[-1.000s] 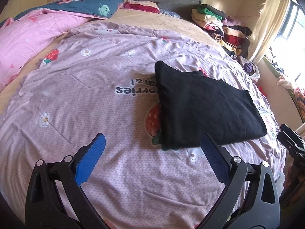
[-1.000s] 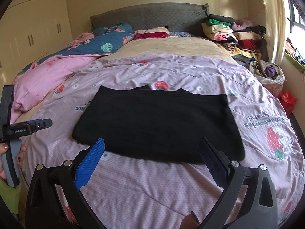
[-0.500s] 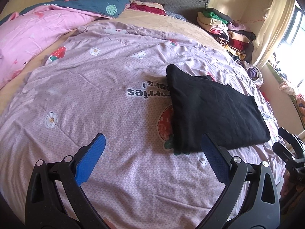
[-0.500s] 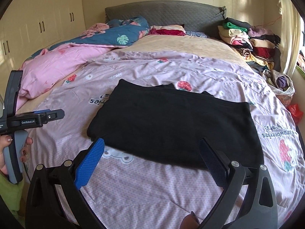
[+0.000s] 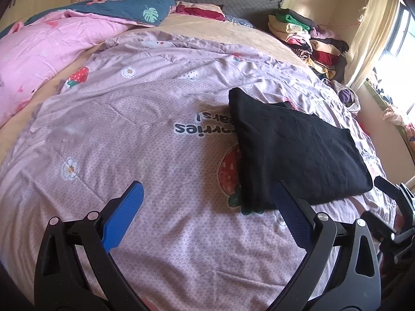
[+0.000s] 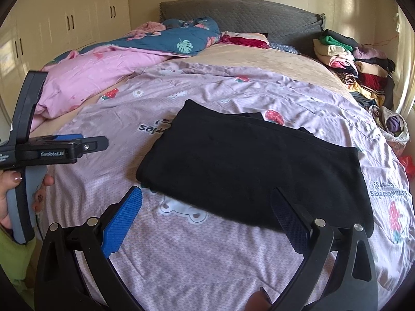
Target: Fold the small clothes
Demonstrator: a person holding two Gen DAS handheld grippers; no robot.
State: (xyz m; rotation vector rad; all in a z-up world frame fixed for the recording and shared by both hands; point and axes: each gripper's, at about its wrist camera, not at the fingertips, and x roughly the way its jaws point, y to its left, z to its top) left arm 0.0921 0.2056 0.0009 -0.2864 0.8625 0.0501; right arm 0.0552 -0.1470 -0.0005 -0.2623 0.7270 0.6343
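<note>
A black garment lies folded into a flat rectangle on the lilac strawberry-print quilt; it also shows in the right wrist view. My left gripper is open and empty, held above the quilt just left of the garment's near corner. My right gripper is open and empty, held above the garment's near edge. The left gripper also shows at the left of the right wrist view, held in a hand. The right gripper shows at the right edge of the left wrist view.
A pink duvet and a blue floral cover lie at the far left of the bed. A pile of folded clothes sits at the far right by the curtain. A grey headboard and wardrobes stand behind.
Both grippers have pulled back from the garment and risen a little; the garment looks smaller and farther in both views. The garment itself has not moved.
</note>
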